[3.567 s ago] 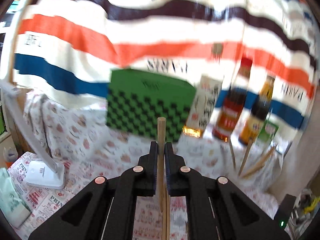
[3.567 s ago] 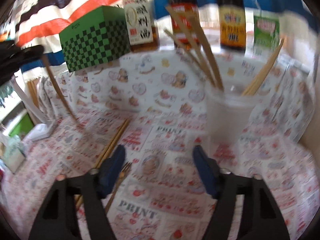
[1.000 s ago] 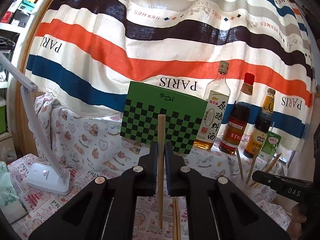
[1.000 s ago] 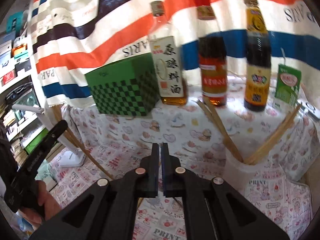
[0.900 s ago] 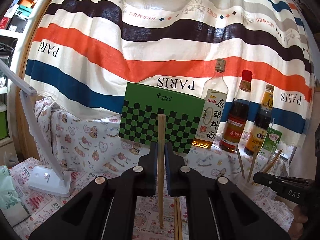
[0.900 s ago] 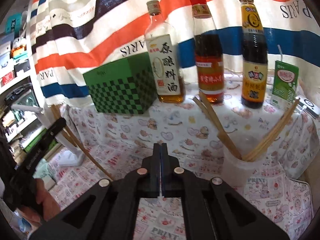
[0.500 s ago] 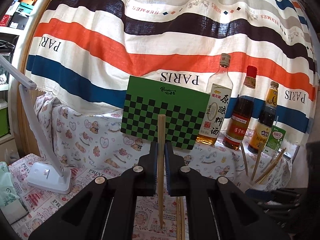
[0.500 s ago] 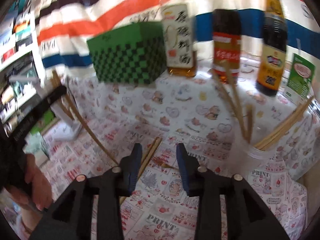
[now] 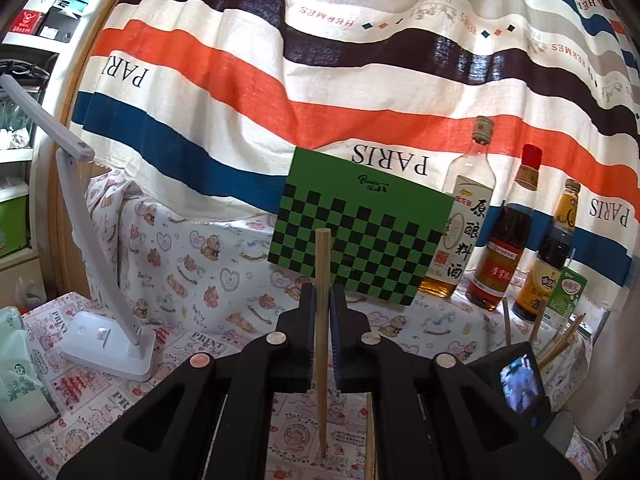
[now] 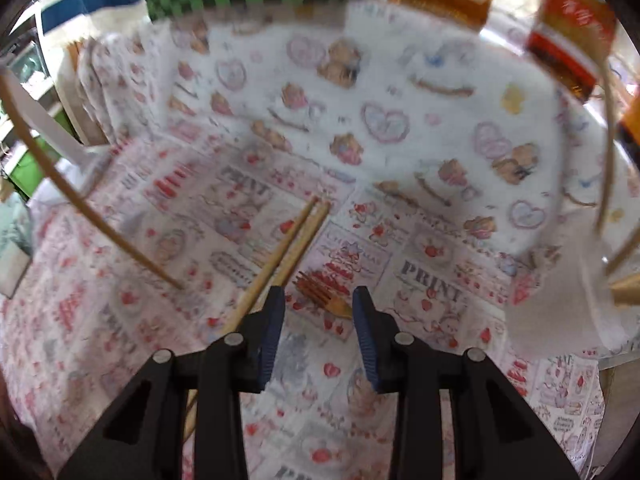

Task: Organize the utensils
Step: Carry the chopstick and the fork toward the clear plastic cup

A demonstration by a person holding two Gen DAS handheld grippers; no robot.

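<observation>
Fork on tablecloth, in right-wrist view only.

Bright, even daylight glows through the striped curtain in the left wrist view, where the picture is crisp from the checkered green box to the labels on the sauce bottles. Straight lines bow near the round black border of the fisheye. The right wrist view is smeared with motion blur: the printed tablecloth and the bottles at the top edge run soft, and shadows there are faint.
</observation>
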